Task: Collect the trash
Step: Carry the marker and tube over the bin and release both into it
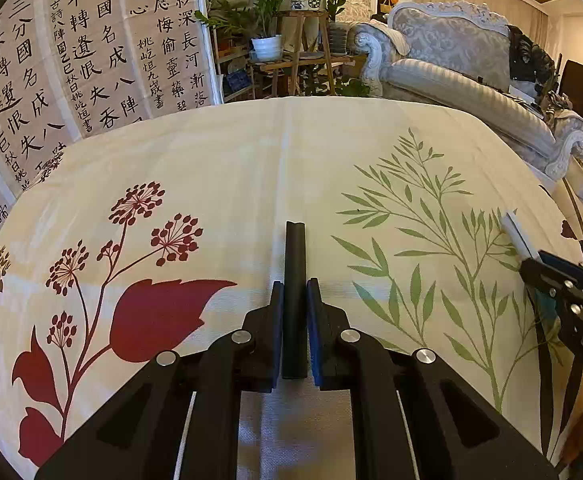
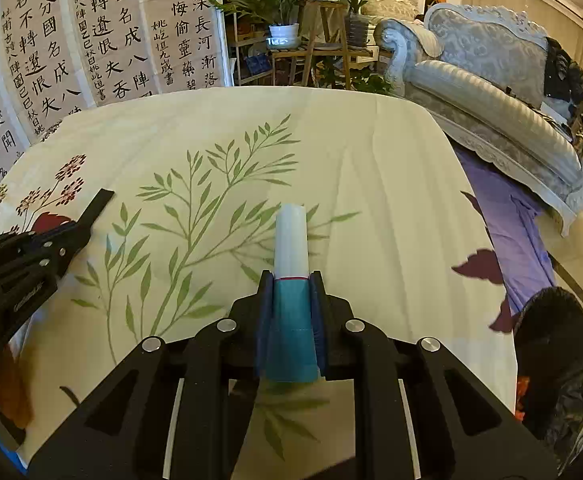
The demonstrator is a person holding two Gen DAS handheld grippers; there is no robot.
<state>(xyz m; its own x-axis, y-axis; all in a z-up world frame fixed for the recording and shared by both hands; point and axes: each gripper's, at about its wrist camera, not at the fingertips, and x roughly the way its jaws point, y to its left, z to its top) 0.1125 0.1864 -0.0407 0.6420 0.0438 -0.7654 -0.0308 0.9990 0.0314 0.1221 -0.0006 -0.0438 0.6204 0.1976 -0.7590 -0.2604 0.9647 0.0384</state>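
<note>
Over the flowered tabletop [image 1: 251, 168] my left tongs [image 1: 294, 288] pinched a stiff black stick [image 1: 294, 264]; my right tongs [image 2: 290, 280] clamped a light, squashy teal-and-white tube [image 2: 290, 248] near its base.

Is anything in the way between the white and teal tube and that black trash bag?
Nothing visible is. The right gripper already holds the white and teal tube, and only bare tablecloth lies between it and the black bag past the table's right edge.
</note>
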